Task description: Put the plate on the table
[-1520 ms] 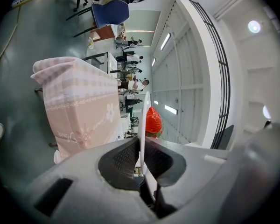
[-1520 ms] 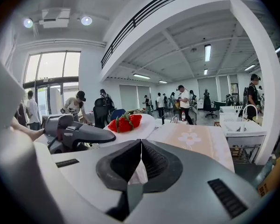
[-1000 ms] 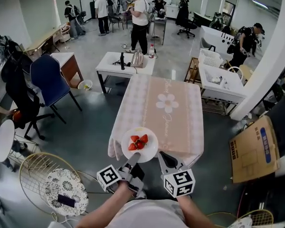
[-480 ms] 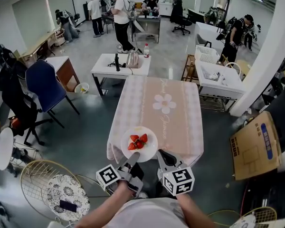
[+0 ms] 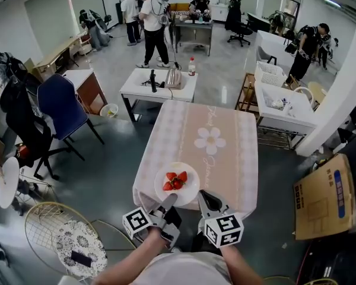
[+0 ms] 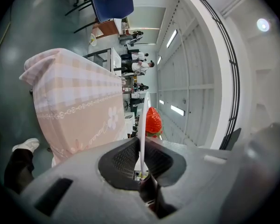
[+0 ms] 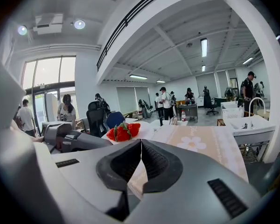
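Your left gripper (image 5: 169, 199) is clamped on the near rim of the round white plate (image 5: 190, 187) of red strawberries (image 5: 174, 180). The plate sits over the near edge of the table in pink checked cloth (image 5: 225, 159). Your right gripper (image 5: 203, 196), jaws together on nothing, waits just beside that rim. Cloth runs on beyond the plate.

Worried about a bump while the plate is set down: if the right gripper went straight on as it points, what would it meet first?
Probably the pink checked tablecloth at the table's near edge. The right gripper is shut and empty, and the plate lies left of its line. Depth is unclear.
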The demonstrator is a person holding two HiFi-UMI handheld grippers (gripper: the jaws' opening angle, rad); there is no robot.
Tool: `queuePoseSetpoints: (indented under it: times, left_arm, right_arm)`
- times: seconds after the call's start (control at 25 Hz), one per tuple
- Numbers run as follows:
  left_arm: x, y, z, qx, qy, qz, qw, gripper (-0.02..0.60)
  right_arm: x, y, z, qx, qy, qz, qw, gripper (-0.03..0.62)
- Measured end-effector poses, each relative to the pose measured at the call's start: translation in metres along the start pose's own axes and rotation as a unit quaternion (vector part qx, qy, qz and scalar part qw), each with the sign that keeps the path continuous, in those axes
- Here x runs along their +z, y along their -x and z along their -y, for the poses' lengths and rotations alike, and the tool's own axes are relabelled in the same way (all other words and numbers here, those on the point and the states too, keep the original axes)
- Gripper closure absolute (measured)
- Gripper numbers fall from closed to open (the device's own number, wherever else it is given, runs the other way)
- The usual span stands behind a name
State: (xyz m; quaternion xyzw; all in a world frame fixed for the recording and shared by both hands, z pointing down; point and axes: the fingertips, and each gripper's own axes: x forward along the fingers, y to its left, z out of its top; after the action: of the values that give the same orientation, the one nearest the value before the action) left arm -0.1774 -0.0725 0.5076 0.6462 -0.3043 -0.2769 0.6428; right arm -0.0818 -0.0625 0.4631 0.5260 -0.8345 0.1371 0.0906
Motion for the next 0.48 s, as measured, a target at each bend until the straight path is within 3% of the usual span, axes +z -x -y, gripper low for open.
queuePoseSetpoints:
  times: [0.48]
  left_arm:
    - [-0.004,-0.095,-0.023,0.032,-0.002,-0.006,0.9995,0.557]
  right_arm:
    - [0.006,-0.042,0.087,0.015,-0.018,-0.014,1.0,0.589]
